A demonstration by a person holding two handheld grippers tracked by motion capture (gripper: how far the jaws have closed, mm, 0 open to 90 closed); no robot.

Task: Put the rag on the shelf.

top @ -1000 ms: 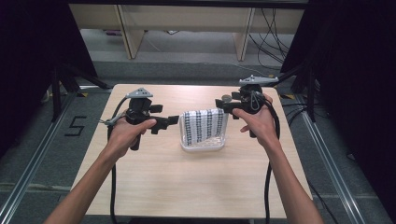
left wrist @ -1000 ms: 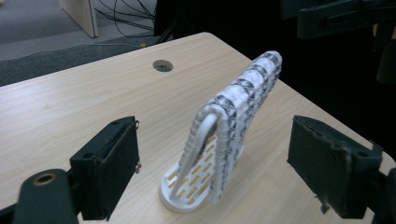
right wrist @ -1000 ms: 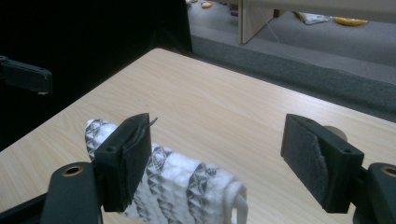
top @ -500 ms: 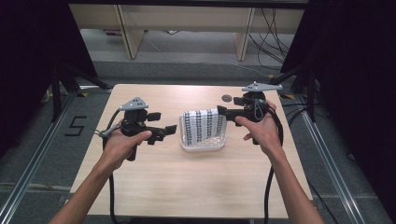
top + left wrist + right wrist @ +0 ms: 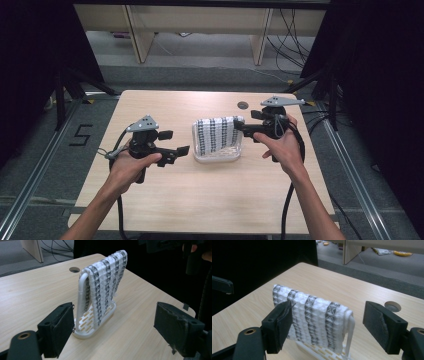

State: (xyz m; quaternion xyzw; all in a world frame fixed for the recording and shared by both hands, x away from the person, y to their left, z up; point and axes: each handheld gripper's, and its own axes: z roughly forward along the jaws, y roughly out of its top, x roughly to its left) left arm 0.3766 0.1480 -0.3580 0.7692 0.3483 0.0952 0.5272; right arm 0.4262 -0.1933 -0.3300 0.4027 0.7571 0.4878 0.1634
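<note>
Your left gripper (image 5: 172,151) sits at the centre left of the high view, its fingers (image 5: 58,330) spread wide apart with nothing between them, pointing toward the white rack (image 5: 218,154) from just beside it. In the left gripper view the rack stands at mid-frame on the counter (image 5: 200,200), an upright white loop on a slotted base, with the striped white cloth (image 5: 107,285) draped over its top bar.

Your right gripper (image 5: 245,129) is at the right of centre in the high view, held high beside the cloth's right edge. Its fingers (image 5: 279,325) are also well apart; in the right gripper view the cloth (image 5: 312,320) hangs between them, though whether the left finger touches the fabric is hard to tell. A round hole (image 5: 243,105) lies in the counter beyond the rack.
</note>
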